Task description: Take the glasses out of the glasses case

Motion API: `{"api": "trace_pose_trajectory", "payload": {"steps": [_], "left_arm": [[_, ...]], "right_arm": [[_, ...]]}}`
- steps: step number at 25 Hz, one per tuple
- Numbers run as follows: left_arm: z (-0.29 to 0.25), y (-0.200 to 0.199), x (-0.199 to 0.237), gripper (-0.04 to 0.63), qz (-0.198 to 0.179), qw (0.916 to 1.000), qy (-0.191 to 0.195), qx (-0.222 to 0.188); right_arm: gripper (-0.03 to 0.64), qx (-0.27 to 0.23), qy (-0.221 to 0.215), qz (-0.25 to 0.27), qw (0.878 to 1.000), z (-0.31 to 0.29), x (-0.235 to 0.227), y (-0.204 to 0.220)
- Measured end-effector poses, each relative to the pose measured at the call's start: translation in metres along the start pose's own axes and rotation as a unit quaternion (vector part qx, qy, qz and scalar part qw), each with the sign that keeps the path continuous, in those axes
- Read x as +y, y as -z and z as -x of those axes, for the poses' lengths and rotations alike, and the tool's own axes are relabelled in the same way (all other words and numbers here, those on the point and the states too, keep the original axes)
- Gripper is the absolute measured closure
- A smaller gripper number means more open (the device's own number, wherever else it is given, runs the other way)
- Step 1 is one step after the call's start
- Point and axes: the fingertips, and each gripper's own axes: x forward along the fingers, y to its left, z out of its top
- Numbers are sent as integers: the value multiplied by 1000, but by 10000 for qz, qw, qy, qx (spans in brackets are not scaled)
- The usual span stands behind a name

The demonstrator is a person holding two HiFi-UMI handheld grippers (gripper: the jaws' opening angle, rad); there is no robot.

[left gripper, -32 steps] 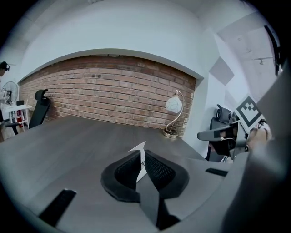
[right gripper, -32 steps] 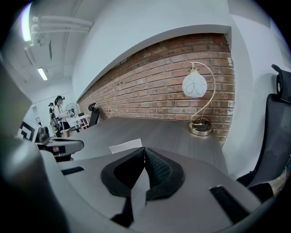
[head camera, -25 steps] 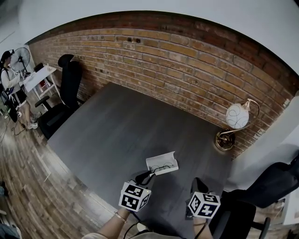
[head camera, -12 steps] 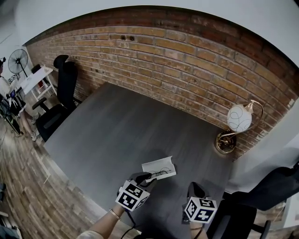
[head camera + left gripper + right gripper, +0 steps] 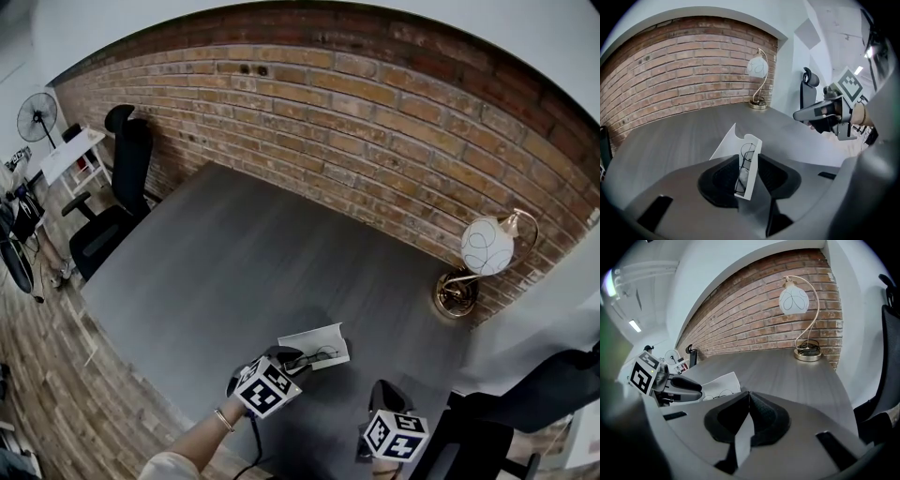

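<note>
The thin wire-framed glasses (image 5: pixel 746 154) lie inside the white, flat glasses case (image 5: pixel 317 343), whose lid is folded back, so the lenses and dark rims show against the pale lining. The case rests on the dark grey wooden table (image 5: pixel 244 253), near the edge closest to you.

Your left gripper (image 5: pixel 284 360) sits at the near end of the case. Its jaws have just been opening and now stand wide, with the end wall of the case and the near part of the glasses between them. The pads look slackened off rather than pressing, though the gap on either side is narrow. Your right gripper (image 5: pixel 749 393) hangs just beside the case on the right, its jaws clenched tip to tip with nothing in them.

Further out, a brass-stemmed lamp with a white globe shade (image 5: pixel 487 246) stands at the far corner against the red brick wall (image 5: pixel 375 122), well clear of the work.

As I judge it, you have the case open and little else done: the glasses are not yet out. What remains is to take the frame itself and lift it free of the case.
</note>
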Motion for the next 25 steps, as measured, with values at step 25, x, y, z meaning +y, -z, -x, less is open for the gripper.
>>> {"api": "trace_pose_trajectory", "payload": {"steps": [25], "left_arm": [[-46, 19, 10, 459, -894, 9848, 782, 1267]], "right_arm": [[584, 579, -67, -263, 9980, -13, -16, 40]]}}
